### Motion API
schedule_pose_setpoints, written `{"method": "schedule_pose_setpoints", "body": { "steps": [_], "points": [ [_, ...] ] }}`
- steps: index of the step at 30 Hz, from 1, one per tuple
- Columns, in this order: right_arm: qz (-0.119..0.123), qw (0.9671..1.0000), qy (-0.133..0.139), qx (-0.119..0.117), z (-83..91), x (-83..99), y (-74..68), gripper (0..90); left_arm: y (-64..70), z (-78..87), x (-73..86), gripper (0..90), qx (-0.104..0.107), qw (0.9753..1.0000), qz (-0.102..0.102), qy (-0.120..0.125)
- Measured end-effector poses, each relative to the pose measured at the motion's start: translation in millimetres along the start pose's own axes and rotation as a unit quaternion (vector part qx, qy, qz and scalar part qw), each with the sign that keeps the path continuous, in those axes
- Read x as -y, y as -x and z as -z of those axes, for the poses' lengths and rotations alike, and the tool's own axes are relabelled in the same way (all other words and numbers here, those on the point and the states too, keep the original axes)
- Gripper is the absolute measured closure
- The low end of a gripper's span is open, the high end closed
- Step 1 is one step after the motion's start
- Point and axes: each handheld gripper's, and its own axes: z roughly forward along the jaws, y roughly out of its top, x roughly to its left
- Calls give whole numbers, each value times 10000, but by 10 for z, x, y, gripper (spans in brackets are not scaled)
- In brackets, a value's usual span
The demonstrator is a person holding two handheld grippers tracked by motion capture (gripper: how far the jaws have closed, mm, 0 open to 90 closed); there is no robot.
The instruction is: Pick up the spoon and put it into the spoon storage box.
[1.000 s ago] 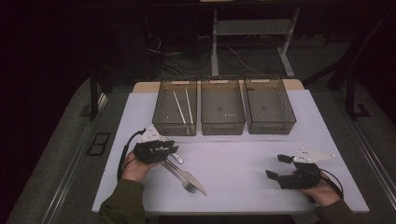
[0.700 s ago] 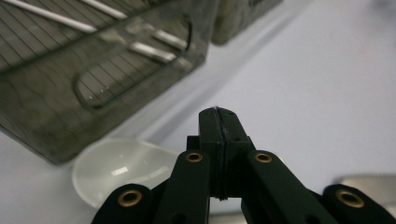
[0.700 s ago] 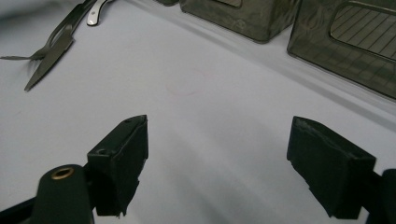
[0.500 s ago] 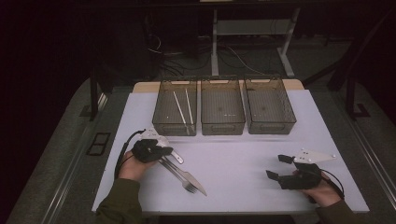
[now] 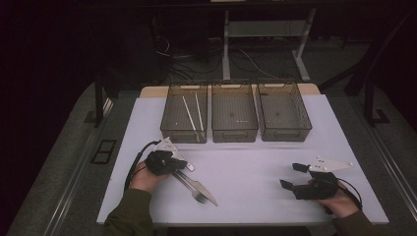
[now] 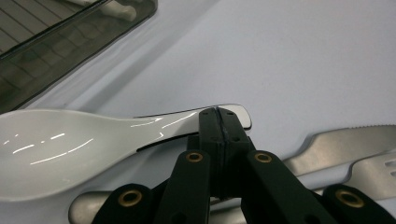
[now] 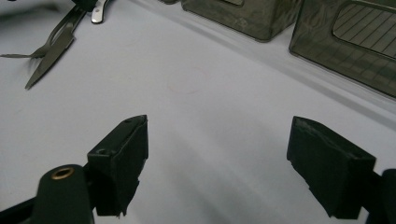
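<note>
My left gripper (image 5: 173,164) (image 6: 218,112) rests low on the white table at the front left. It is shut on the handle end of a white spoon (image 6: 70,144), whose bowl points left in the left gripper view. A metal knife (image 5: 200,187) (image 6: 336,144) and a fork (image 5: 196,195) (image 6: 380,170) lie side by side just beyond the spoon. At the front right my right gripper (image 5: 291,175) (image 7: 217,140) stands open with nothing between its jaws. The right gripper view has the knife (image 7: 53,56) and the fork (image 7: 18,55) far off at its upper left.
Three dark see-through bins stand in a row at the back of the table: the left bin (image 5: 172,129) holds two pale chopsticks (image 5: 192,114), the middle bin (image 5: 234,133) and right bin (image 5: 285,133) look bare. White tabletop (image 5: 246,167) lies between the grippers.
My left gripper has shifted only slightly by the cutlery. The right gripper has stayed where it was.
</note>
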Motion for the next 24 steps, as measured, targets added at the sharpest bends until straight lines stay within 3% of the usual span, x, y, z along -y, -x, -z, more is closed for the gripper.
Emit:
{"method": "schedule_pose_setpoints", "body": {
  "steps": [24],
  "points": [
    [20,10000,11,4,-4,-1,11,205,-94,-267,-280,889,-378,9992,-79,117]
  ]
}}
